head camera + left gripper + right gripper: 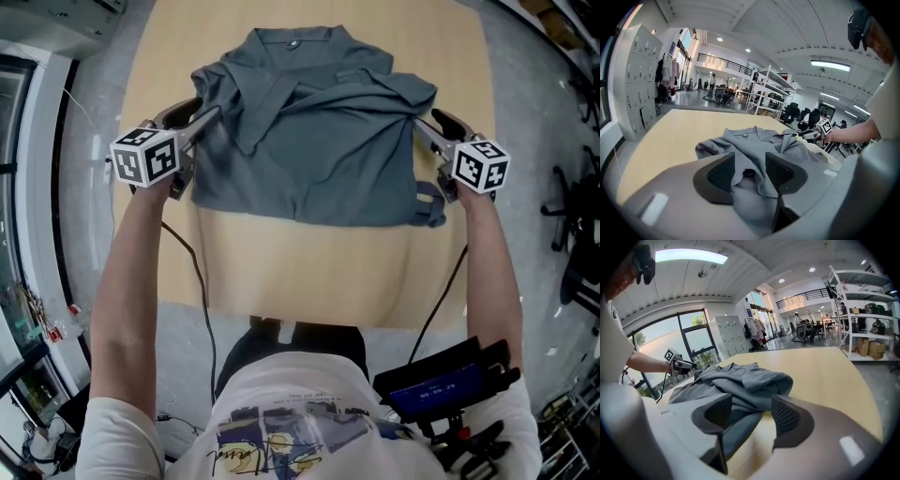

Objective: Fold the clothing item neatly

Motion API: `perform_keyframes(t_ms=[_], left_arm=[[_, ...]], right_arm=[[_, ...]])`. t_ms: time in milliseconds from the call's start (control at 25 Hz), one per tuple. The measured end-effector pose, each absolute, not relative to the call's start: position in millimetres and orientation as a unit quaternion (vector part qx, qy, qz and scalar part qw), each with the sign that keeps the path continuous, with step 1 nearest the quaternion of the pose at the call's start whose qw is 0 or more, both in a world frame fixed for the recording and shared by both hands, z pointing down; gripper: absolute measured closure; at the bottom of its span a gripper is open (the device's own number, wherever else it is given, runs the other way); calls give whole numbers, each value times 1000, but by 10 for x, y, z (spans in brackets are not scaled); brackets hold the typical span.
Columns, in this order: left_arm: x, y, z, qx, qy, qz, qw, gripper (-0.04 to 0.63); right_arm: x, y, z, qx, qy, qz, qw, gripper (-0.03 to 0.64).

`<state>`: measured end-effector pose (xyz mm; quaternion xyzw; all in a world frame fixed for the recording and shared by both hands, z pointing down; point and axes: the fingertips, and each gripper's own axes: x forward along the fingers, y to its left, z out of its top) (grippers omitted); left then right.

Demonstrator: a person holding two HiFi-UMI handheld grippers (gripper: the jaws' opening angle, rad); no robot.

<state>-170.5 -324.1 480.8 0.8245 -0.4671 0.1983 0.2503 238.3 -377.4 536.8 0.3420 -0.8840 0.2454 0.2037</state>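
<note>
Bright, even indoor light from long white ceiling tube lamps and tall glass windows, faint soft shadows on the pale wooden tabletop, strong fisheye bending and dark corners in both gripper views, near foreground slightly soft

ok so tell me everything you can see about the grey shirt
A grey polo shirt of soft, wrinkled cloth, with a collar and a button at the far end. It lies on the light wooden table, its sides folded in over the front and rumpled. The left gripper pinches its left edge between its jaws. The right gripper stands open at the right edge, with cloth between the jaws but not pressed.
</note>
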Motion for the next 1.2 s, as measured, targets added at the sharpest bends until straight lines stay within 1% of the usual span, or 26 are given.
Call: perform_keyframes(t_ms=[200,560,840,1040,1200], left_arm=[[-1655,-3109,4717,832,-462,180,249,380],[-1550,-2774,4659,843,-447,190,230,382],[-1525,-2206,4501,853,-436,182,220,386],[-1519,-1765,4422,861,-425,183,211,419],[-1503,-1322,4332,868,-418,186,194,502]], right_arm=[[2362,-3652,5278,353,-882,233,206,365],[2202,-3351,5092,359,-886,201,213,365],[1994,-2766,4904,364,-887,191,209,365],[1810,-2294,4773,362,-891,174,211,376],[1659,-1832,4638,365,-893,161,207,402]])
